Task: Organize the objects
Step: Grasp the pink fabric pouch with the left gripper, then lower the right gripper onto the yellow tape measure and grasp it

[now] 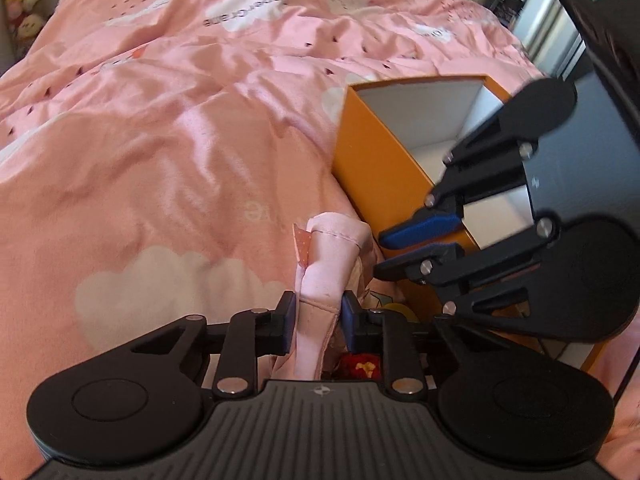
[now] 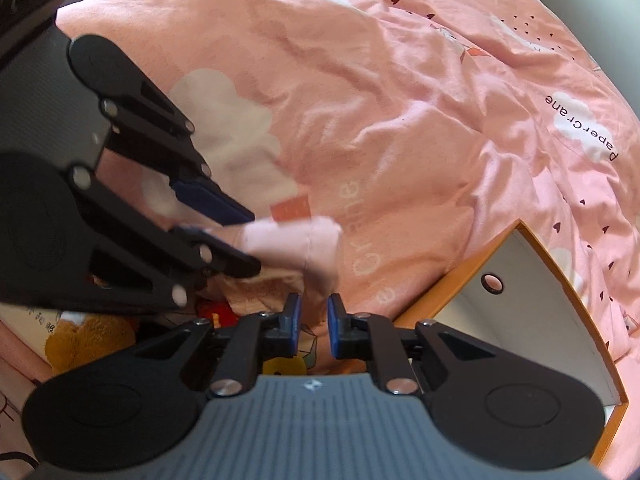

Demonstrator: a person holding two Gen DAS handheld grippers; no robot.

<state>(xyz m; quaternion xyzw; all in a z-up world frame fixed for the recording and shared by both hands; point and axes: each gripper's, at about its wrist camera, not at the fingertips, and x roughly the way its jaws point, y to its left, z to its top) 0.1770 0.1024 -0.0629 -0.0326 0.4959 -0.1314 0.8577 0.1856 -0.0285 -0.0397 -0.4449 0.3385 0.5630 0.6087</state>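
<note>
While my left gripper [image 1: 318, 320] pinched the rolled pink cloth [image 1: 330, 264], my right gripper [image 2: 314, 326] hung beside it with nothing between its fingers.
Its jaws stood slightly apart, just short of the cloth. The cloth stuck up over the pink bedspread [image 1: 160, 140], just left of the orange box [image 1: 372, 168], which lay open with white walls inside.

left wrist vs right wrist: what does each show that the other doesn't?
Left wrist only: the left gripper shut on the pink garment, plush toys at the far left, and the right gripper from outside.

Right wrist only: the round hole in the box wall, a brown plush at lower left, and the right gripper's gap holding nothing.

Both: pink cloud-print duvet, orange box, the garment.
</note>
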